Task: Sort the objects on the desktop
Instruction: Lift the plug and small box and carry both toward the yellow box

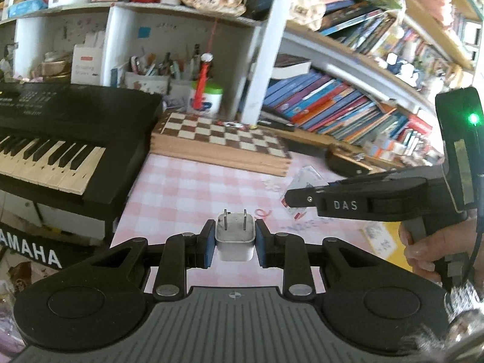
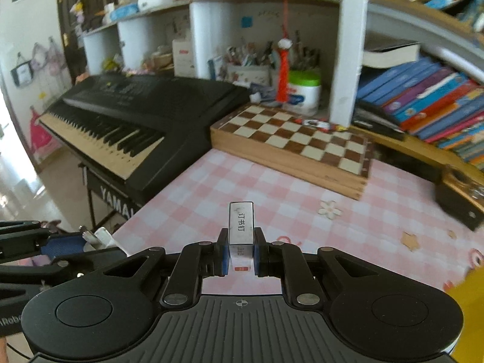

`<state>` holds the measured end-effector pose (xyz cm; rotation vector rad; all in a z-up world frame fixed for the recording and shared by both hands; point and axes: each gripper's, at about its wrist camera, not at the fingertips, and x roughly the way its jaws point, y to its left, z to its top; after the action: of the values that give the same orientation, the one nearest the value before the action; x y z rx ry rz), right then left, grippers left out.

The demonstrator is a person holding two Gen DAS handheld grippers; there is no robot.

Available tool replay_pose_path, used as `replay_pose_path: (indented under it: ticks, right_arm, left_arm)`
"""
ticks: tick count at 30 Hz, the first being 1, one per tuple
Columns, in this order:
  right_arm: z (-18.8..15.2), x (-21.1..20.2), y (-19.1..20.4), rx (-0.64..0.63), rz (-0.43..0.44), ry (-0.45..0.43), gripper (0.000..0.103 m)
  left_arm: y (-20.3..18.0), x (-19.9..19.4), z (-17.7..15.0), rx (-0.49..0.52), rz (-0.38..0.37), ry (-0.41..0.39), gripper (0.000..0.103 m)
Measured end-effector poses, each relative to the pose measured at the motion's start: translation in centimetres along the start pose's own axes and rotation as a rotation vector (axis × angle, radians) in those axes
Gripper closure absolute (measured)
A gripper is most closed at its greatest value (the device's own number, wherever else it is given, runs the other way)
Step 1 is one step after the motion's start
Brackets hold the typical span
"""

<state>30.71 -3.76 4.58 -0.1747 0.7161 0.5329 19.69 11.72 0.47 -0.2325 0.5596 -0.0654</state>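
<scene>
Two grippers, both loaded. Left gripper (image 1: 234, 243) clamps one white plug (image 1: 234, 240), its two prongs pointing away. Right gripper (image 2: 240, 254) pinches one staple box (image 2: 241, 230). Both held above the pink checked table (image 2: 272, 187). One keyboard (image 2: 136, 112), one chessboard (image 2: 302, 139) behind.

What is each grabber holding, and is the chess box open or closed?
Left gripper: shut on the plug.
Plug: held, prongs pointing forward.
Right gripper: shut on the staple box.
Staple box: held, on edge.
Chess box: closed, flat on the table.
</scene>
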Motion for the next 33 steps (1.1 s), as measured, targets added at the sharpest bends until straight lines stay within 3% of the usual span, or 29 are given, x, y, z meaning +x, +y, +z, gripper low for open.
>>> replay_pose_path:
  ticks: [18, 33]
  right_arm:
    - [-8.5, -11.9, 3.0, 0.232, -0.152, -0.029, 0.089]
    - [-14.9, -17.8, 5.9, 0.386, -0.254, -0.021, 0.089]
  left_arm:
    - [-1.2, -9.2, -3.0, 0.074, -0.215, 0.036, 0.079]
    - [-3.8, -12.2, -6.4, 0.161, -0.337, 0.121, 0.079]
